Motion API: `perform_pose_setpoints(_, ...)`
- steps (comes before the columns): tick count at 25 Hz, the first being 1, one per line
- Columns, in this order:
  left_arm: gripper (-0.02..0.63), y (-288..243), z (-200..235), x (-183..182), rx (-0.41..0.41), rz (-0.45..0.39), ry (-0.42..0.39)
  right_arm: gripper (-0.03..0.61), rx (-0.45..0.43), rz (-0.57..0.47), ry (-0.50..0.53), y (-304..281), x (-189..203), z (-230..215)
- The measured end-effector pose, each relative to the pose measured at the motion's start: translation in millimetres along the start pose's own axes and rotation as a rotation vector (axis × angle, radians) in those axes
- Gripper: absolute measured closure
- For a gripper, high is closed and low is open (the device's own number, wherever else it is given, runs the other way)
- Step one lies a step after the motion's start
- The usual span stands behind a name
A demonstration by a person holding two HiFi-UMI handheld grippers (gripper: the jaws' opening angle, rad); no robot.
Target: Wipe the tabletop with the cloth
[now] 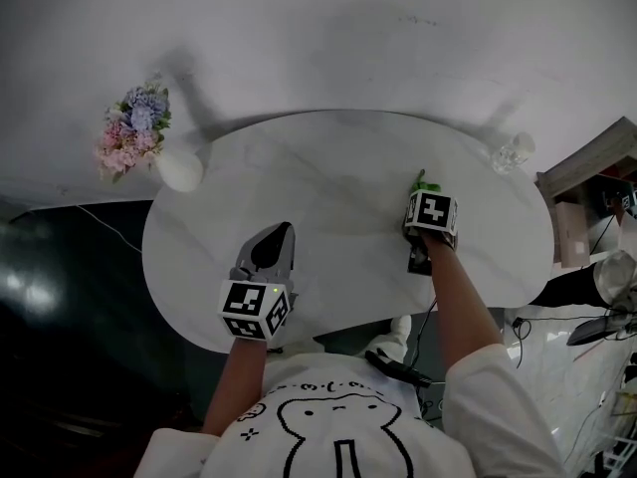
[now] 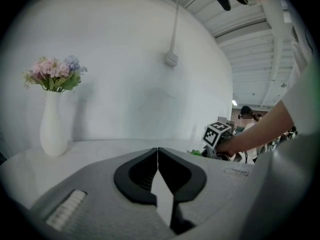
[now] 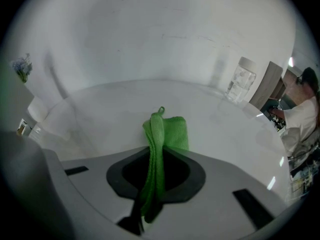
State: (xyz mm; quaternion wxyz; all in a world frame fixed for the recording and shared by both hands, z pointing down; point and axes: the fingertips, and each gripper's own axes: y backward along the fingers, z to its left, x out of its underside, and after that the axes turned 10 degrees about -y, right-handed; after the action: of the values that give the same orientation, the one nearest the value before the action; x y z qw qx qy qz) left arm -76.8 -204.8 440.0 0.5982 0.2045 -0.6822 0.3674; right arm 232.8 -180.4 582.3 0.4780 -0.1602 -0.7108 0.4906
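Note:
A green cloth (image 3: pixel 163 134) is folded and pinched between the jaws of my right gripper (image 3: pixel 157 156), which is shut on it. The cloth's free end lies forward on the white marble tabletop (image 3: pixel 100 109). In the head view only a green tip of the cloth (image 1: pixel 424 180) pokes out past the right gripper (image 1: pixel 427 193) at the table's right middle. My left gripper (image 1: pixel 287 229) hovers over the near left part of the tabletop (image 1: pixel 328 157). Its jaws are shut with nothing in them, their tips meeting in the left gripper view (image 2: pixel 158 152).
A white vase of pink and blue flowers (image 1: pixel 177 168) stands at the table's far left edge. A clear glass jar (image 1: pixel 514 152) stands at the far right edge. A black device (image 1: pixel 419 259) lies near the front edge. Shelves and clutter (image 1: pixel 597 197) crowd the right side.

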Motion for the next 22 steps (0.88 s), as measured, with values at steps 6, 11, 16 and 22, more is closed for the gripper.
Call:
perform_pose_setpoints(6, 0.595, 13.2, 12.8, 3.2, -0.006, -0.015, 0.018, 0.535, -0.005, -0.004, 0.050, 4.1, 8.8, 31.4)
perform_pose_setpoints(11, 0.595, 25.6, 25.4, 7.2, -0.023, -0.024, 0.033, 0.535, -0.020, 0.003, 0.072, 7.2, 17.5, 55.4)
perform_pose_setpoints(16, 0.595, 37.5, 35.2, 10.2, -0.034, -0.034, 0.043, 0.535, -0.032, 0.006, 0.098, 10.0, 24.7, 78.5)
perform_pose_setpoints(22, 0.595, 53.0, 48.8, 12.4, -0.061, -0.049, 0.054, 0.535, -0.042, 0.009, 0.127, 15.2, 34.0, 102.1)
